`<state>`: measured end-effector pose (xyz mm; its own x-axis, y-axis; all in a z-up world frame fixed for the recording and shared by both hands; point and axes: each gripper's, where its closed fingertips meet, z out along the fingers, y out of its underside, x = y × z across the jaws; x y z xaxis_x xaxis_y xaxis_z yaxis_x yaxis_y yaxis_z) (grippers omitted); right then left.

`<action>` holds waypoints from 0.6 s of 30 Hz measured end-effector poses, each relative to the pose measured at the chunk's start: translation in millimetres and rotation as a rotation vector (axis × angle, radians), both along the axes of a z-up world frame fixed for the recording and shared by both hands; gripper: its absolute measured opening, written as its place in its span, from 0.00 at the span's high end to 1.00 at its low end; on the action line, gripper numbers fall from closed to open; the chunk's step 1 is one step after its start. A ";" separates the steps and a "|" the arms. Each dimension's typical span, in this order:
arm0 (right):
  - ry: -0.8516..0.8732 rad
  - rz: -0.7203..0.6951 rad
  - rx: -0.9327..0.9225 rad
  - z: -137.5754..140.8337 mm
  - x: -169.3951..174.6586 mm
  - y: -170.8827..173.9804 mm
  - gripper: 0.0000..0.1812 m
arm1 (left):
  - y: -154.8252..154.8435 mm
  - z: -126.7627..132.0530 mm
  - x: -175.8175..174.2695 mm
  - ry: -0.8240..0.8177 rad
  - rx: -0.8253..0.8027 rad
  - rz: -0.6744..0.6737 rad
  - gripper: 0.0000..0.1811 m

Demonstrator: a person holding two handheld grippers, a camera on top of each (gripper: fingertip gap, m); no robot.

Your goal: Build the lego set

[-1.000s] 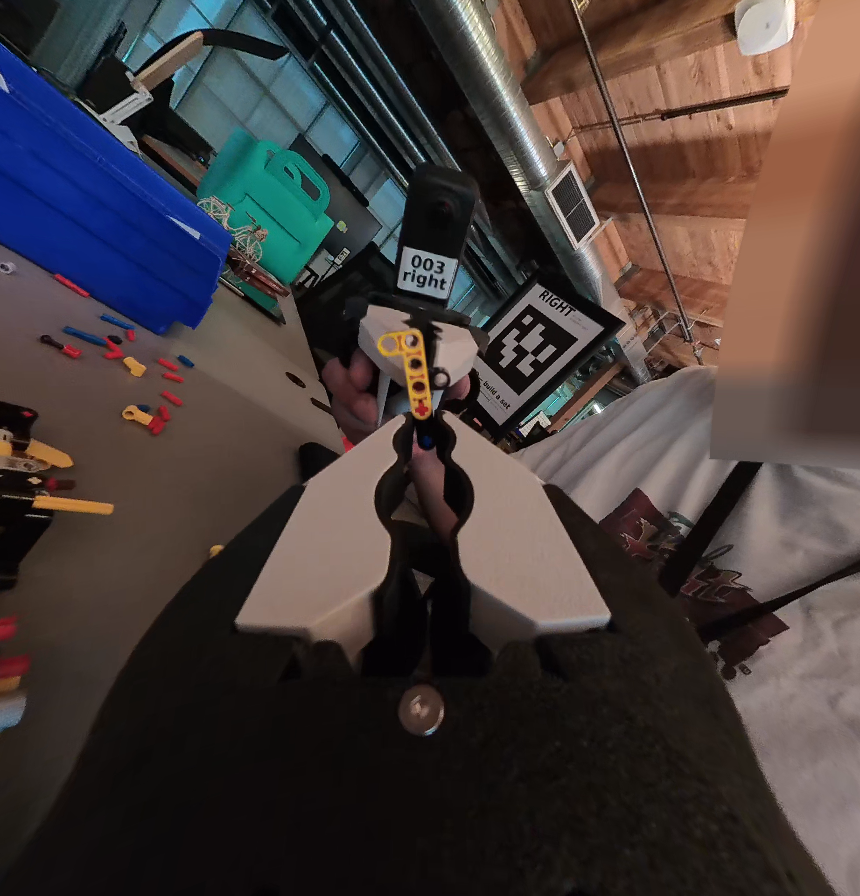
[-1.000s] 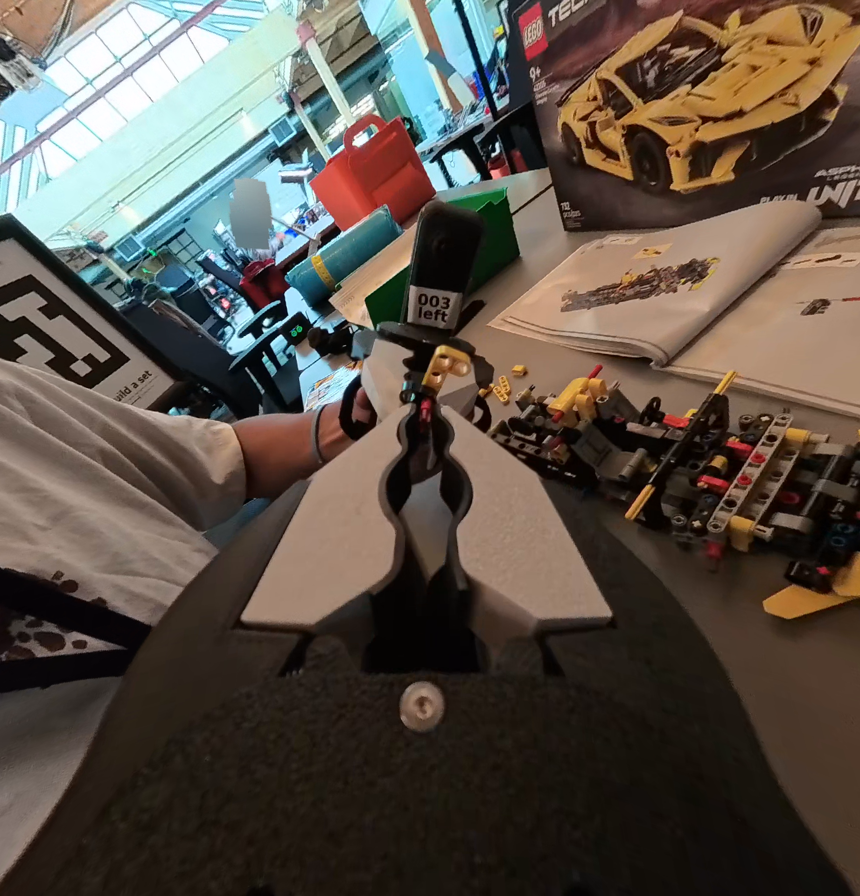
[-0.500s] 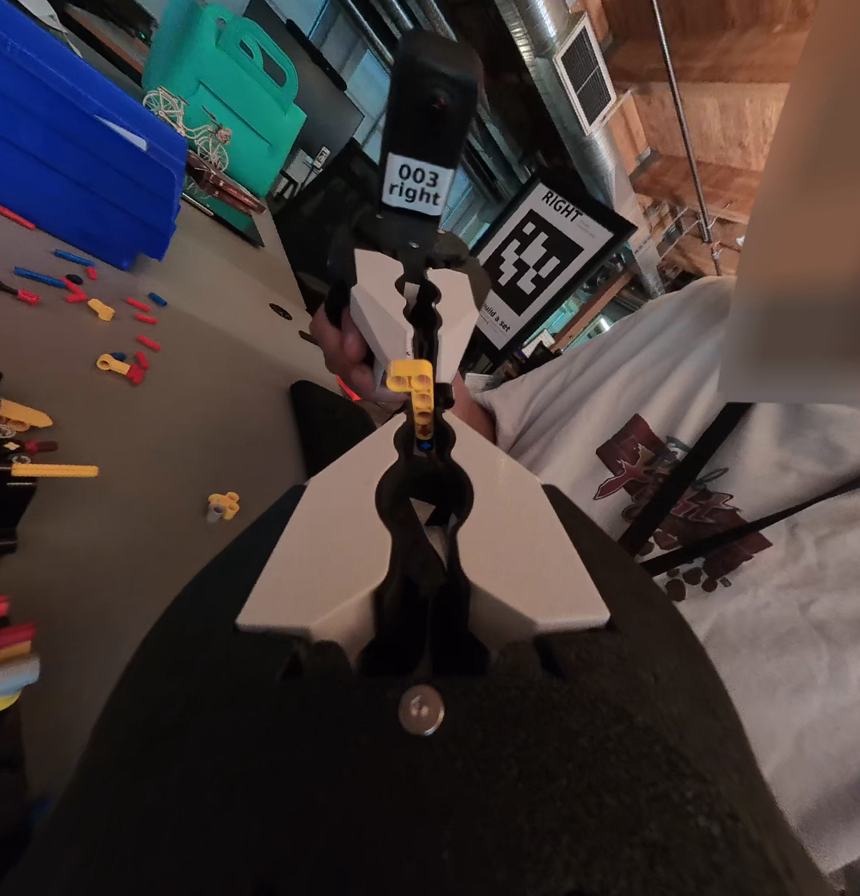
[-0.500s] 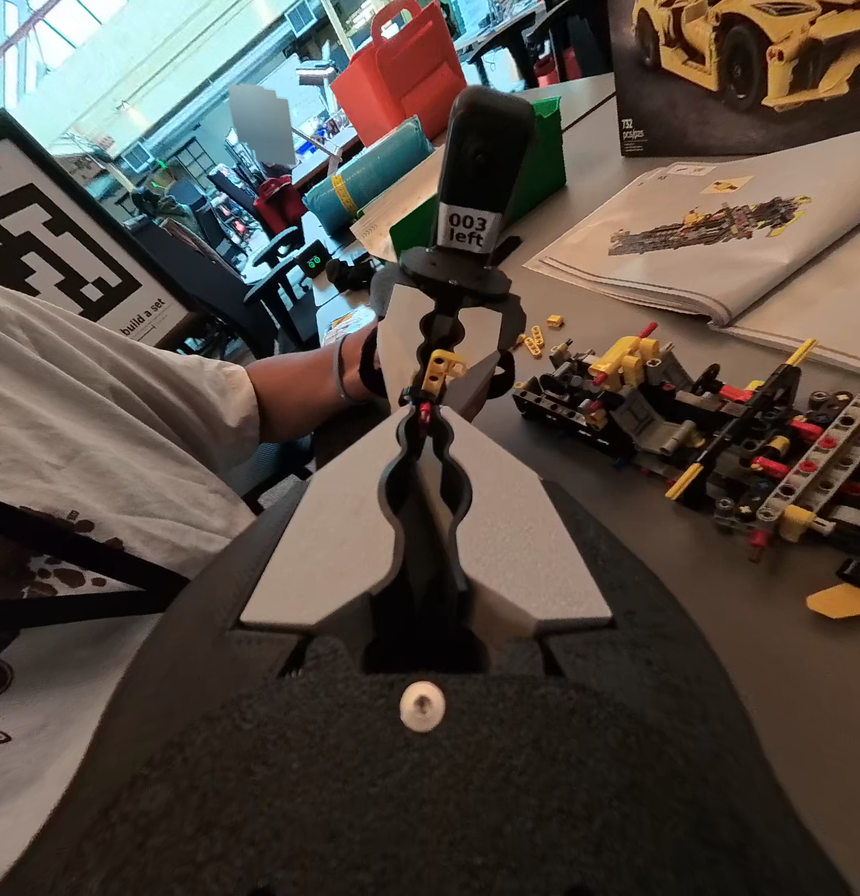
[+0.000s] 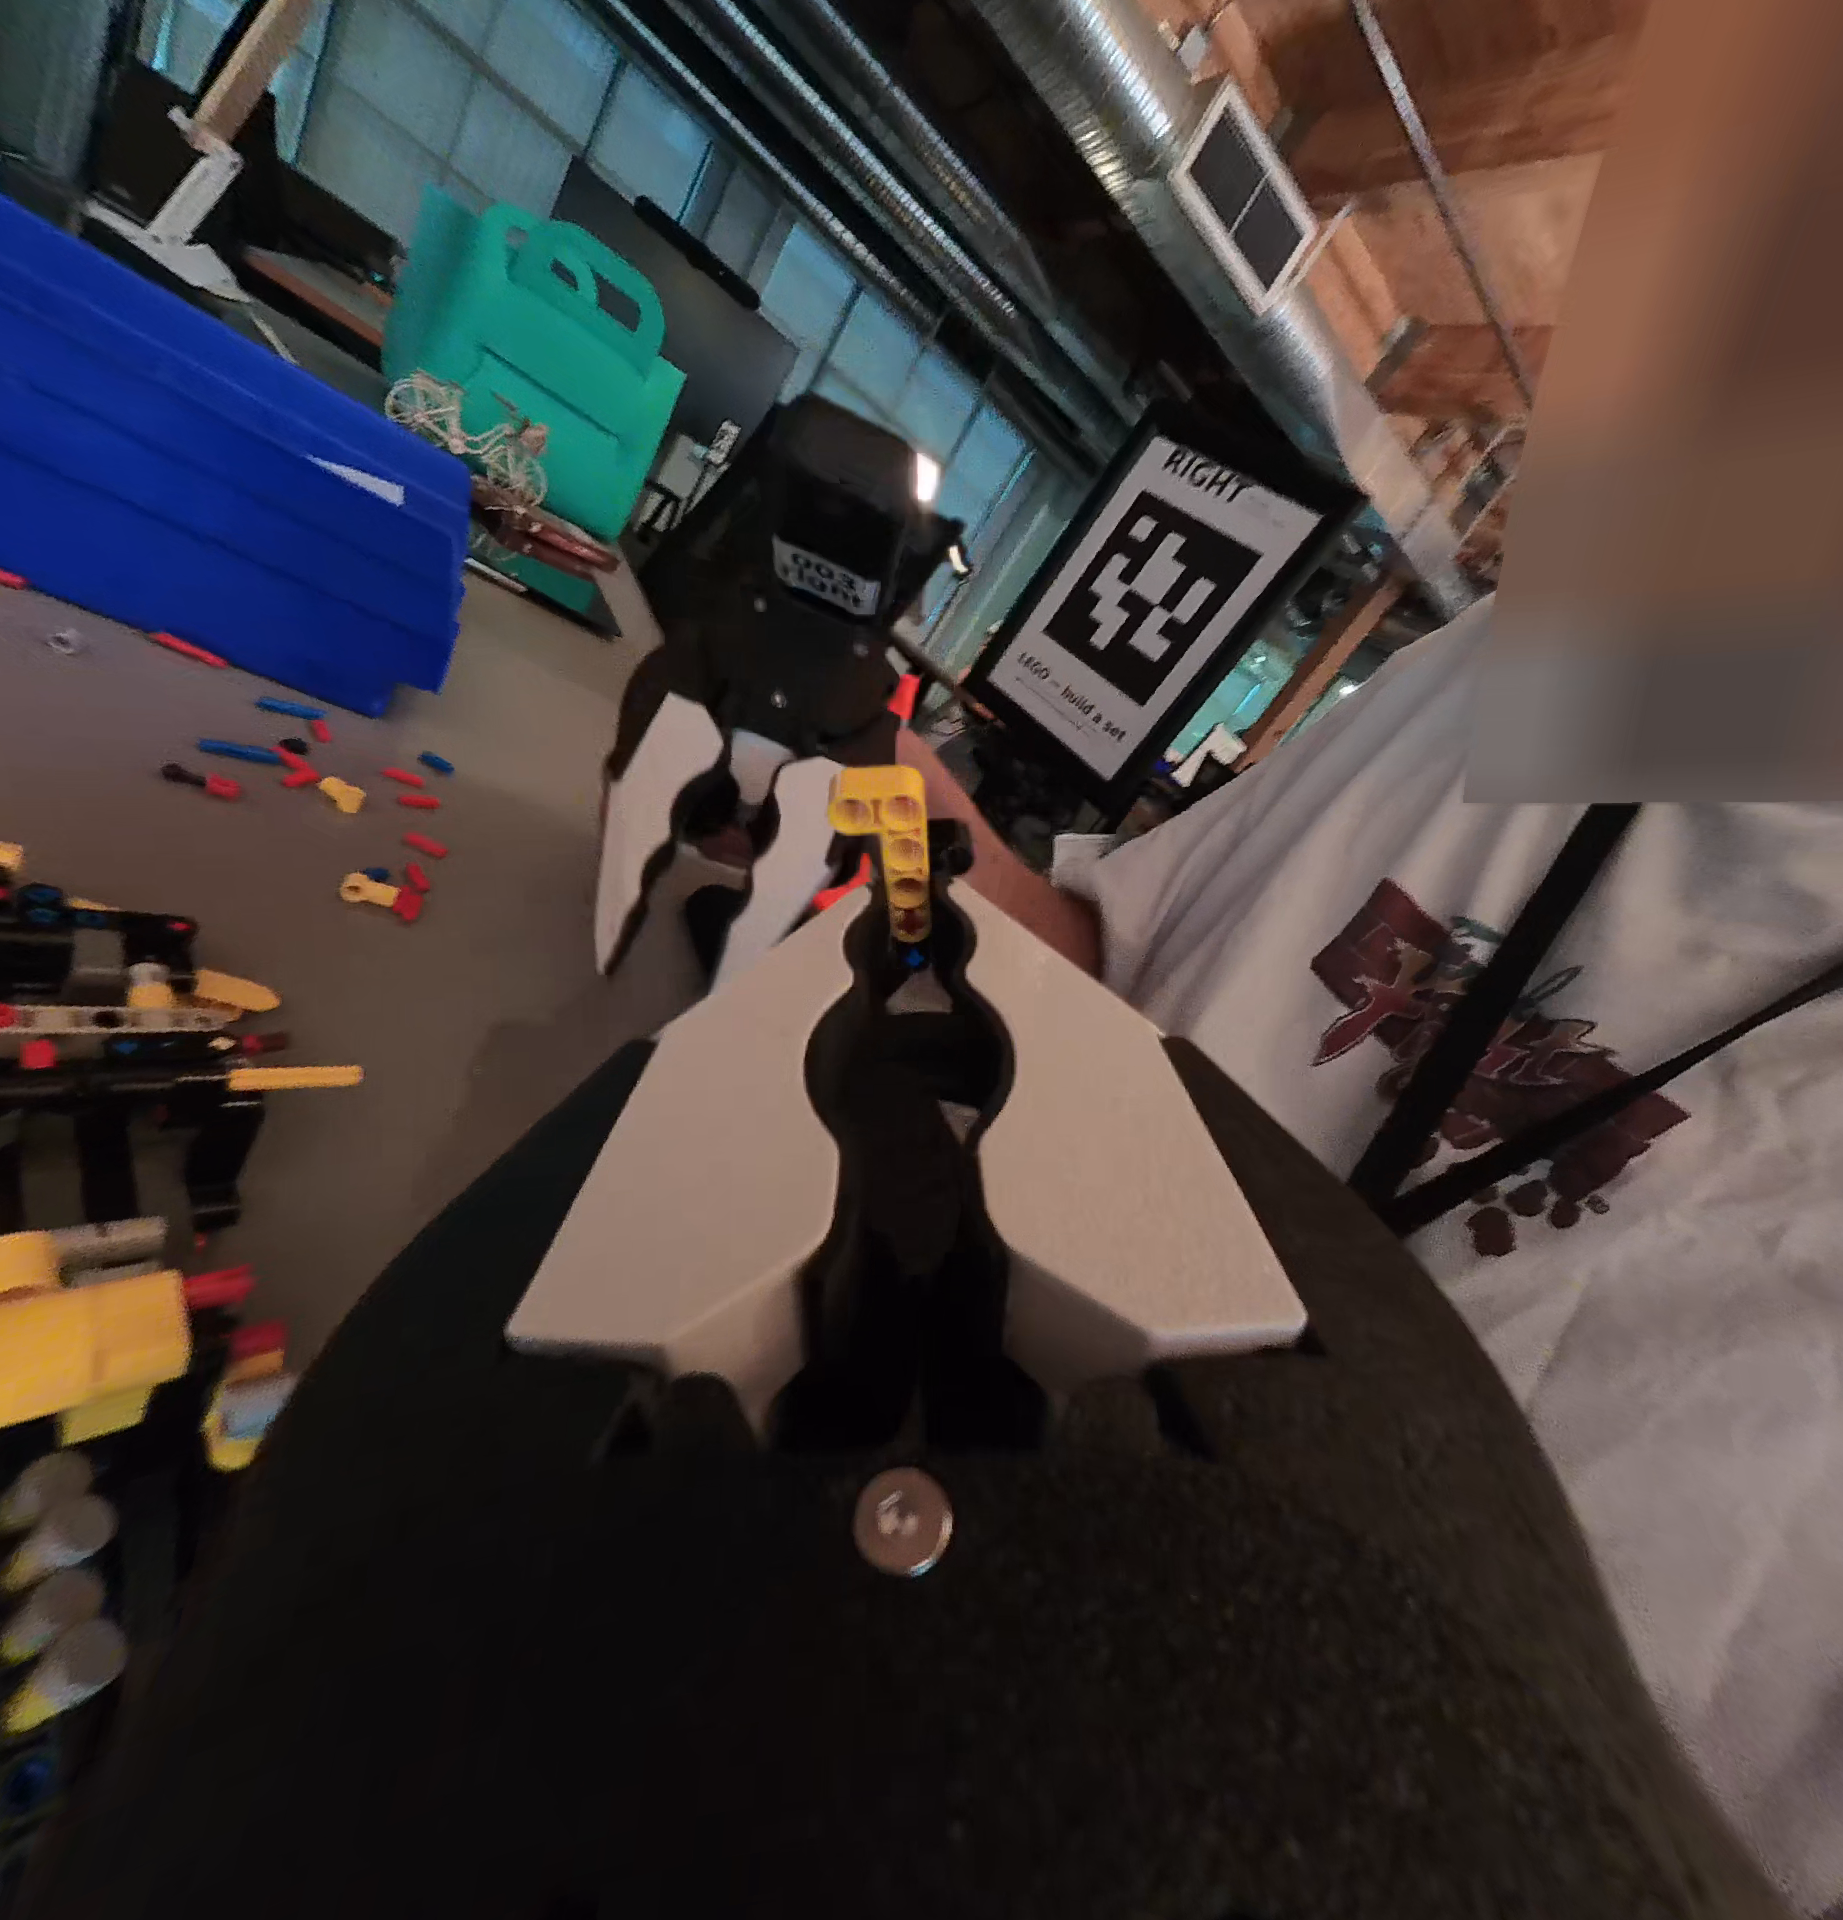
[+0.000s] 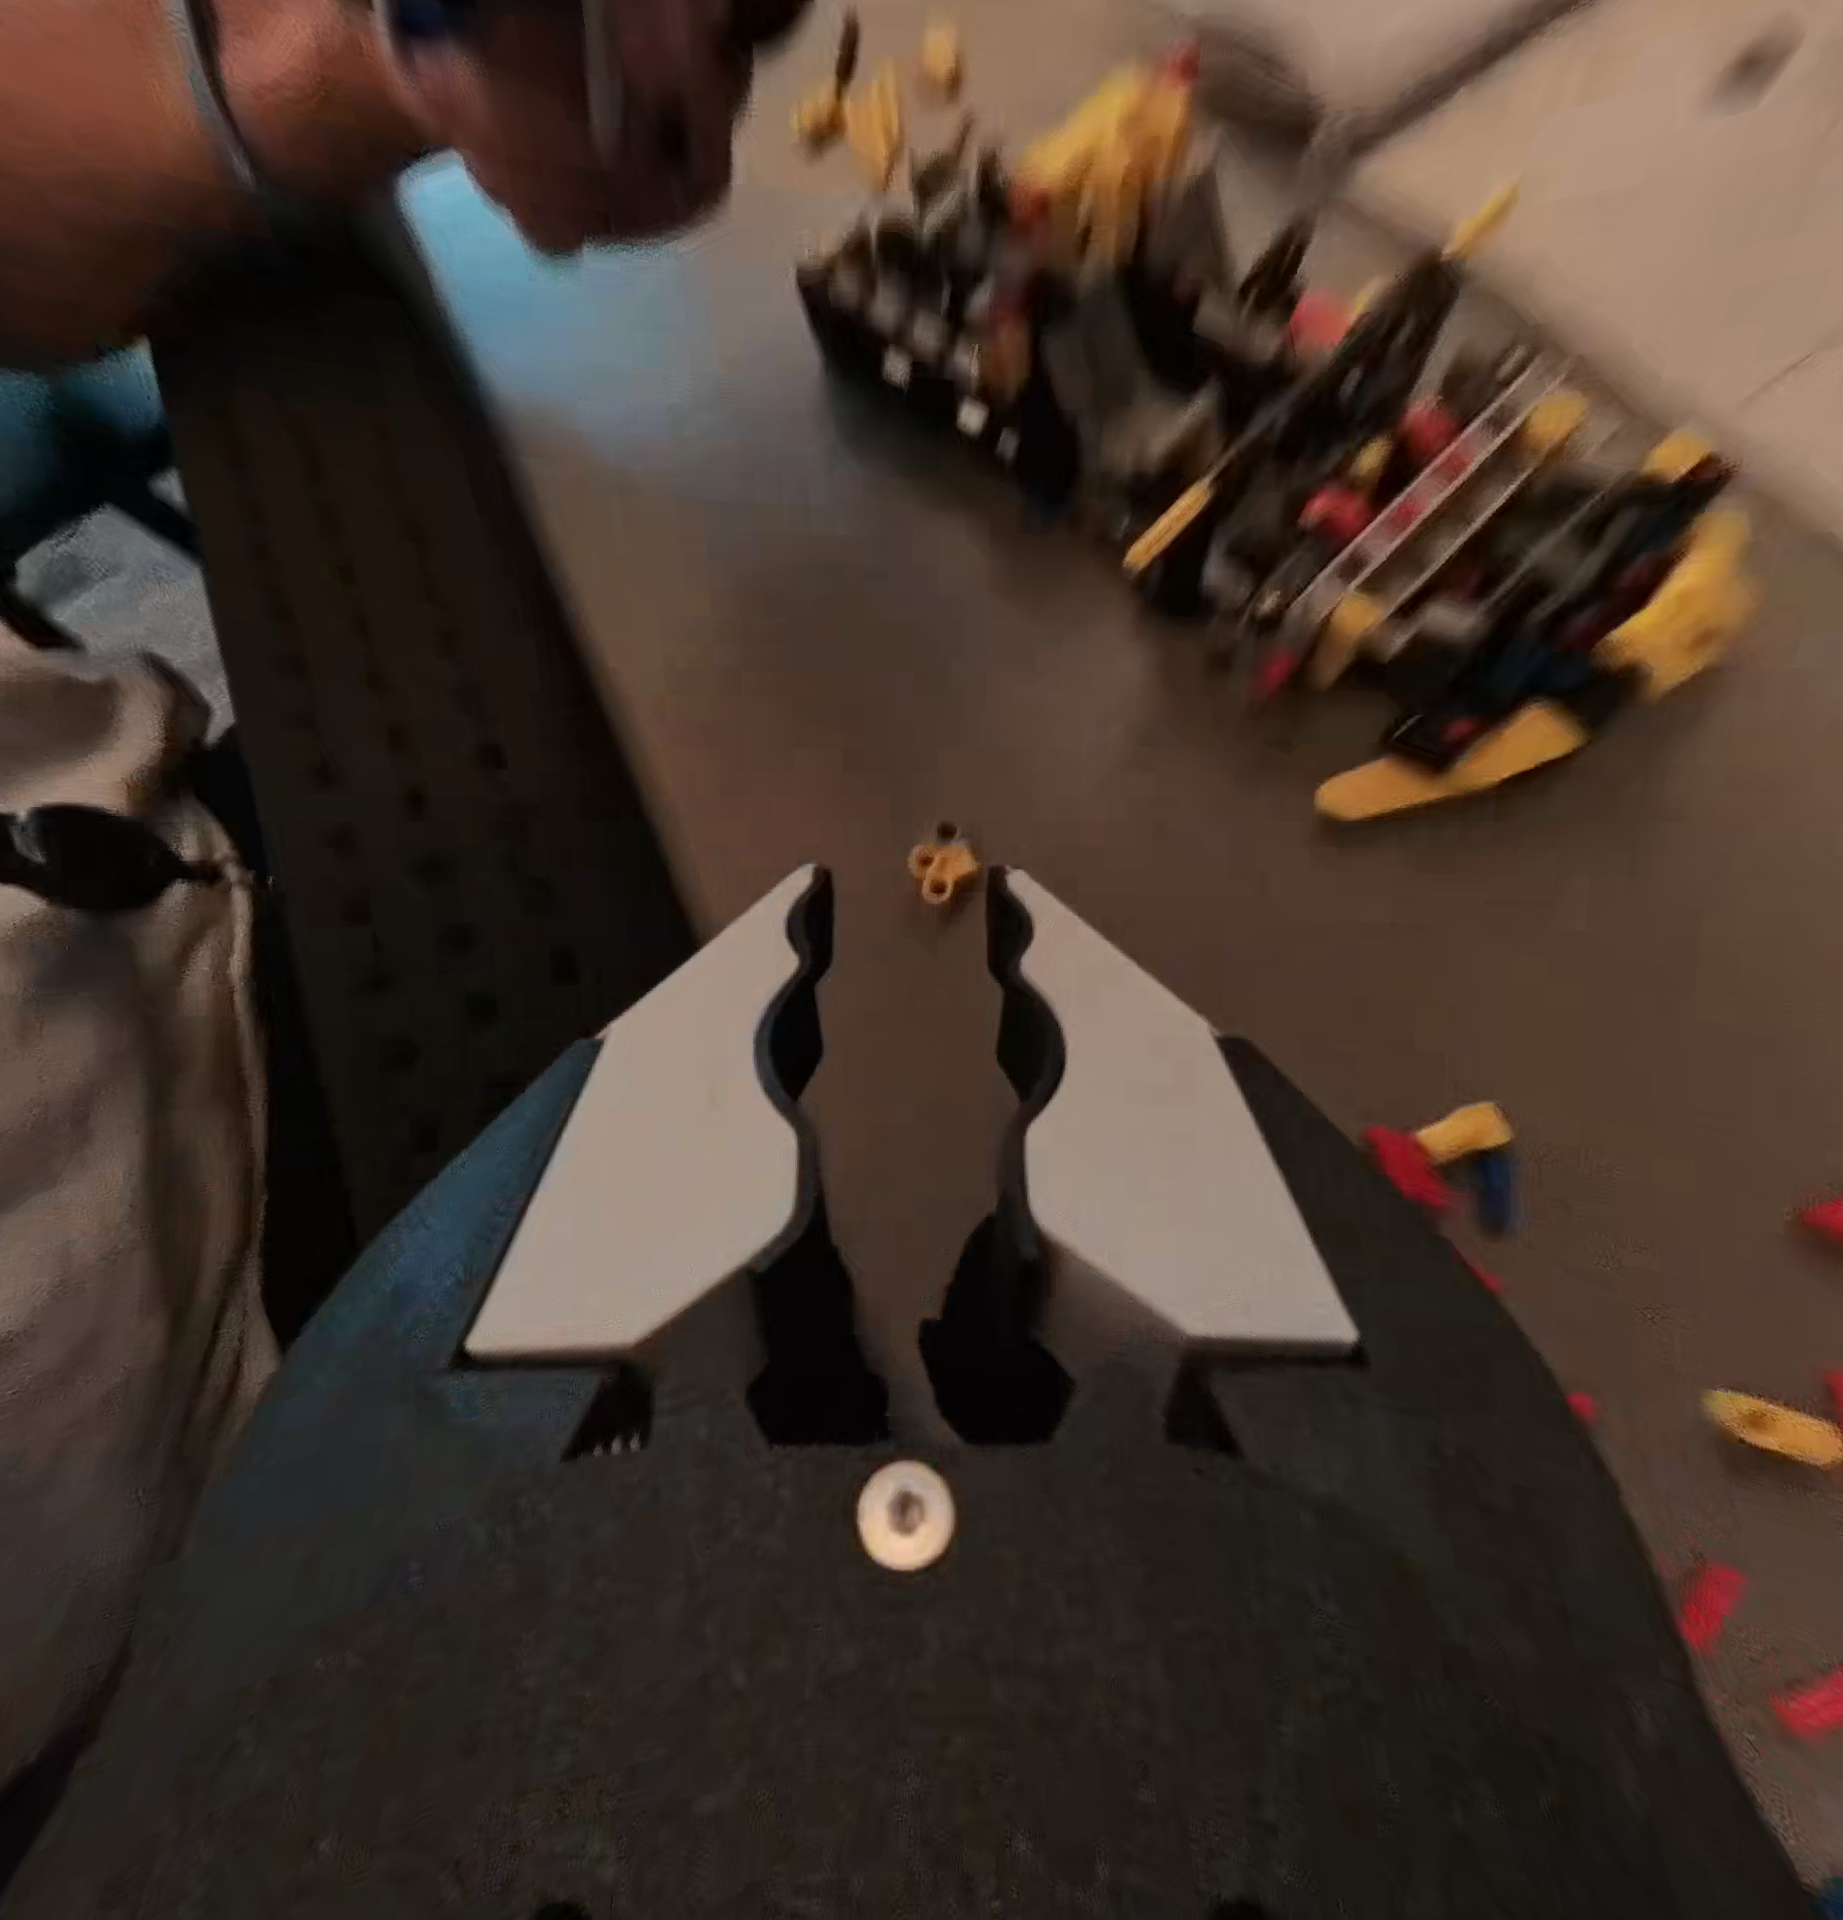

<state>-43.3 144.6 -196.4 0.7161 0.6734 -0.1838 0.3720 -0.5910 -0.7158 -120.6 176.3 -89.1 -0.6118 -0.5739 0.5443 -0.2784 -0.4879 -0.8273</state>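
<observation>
My left gripper [image 5: 909, 930] is shut on a yellow L-shaped beam [image 5: 889, 831] and holds it upright in the air, in front of the person's white shirt. My right gripper [image 6: 912, 883] is open and empty, low over the grey table [image 6: 896, 623]. A small yellow connector piece [image 6: 943, 868] lies on the table just beyond its fingertips, nearer the right one. In the left wrist view the right gripper [image 5: 678, 935] points down at the table, jaws apart. The partly built black and yellow car [image 6: 1312, 468] stands further back, blurred; it also shows in the left wrist view [image 5: 96, 1039].
Loose red, blue and yellow pieces [image 6: 1457, 1153] lie on the table at the right, also in the left wrist view [image 5: 377, 821]. A blue bin [image 5: 190, 520] stands at the back. The table's black perforated edge [image 6: 408, 727] runs at the left, by the person's arm [image 6: 273, 125]. One gripper's finger ends stand about 15 cm off the other's. My right gripper's tips are some 4 cm from the small yellow connector piece [image 6: 943, 868].
My right gripper has left the yellow beam, opened, and swung down to the table by a small yellow piece. My left gripper still holds the beam.
</observation>
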 end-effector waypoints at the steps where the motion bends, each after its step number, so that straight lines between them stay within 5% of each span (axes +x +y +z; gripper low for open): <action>1: -0.008 0.017 -0.060 -10.1 -2.9 -2.9 0.84 | 1.4 -1.5 0.9 0.005 0.007 0.010 0.96; 8: -0.166 0.006 -0.121 -40.2 -8.5 6.5 0.85 | 4.9 -6.6 5.6 0.037 0.003 0.035 0.96; 18: -0.254 0.066 -0.014 -41.4 -11.1 14.1 0.86 | 2.1 -5.9 3.1 0.044 0.013 0.016 0.96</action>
<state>-54.4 158.8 -237.8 0.6951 0.7188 -0.0133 0.5770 -0.5689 -0.5860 -117.5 178.4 -94.9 -0.5783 -0.5908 0.5626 -0.3067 -0.4815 -0.8210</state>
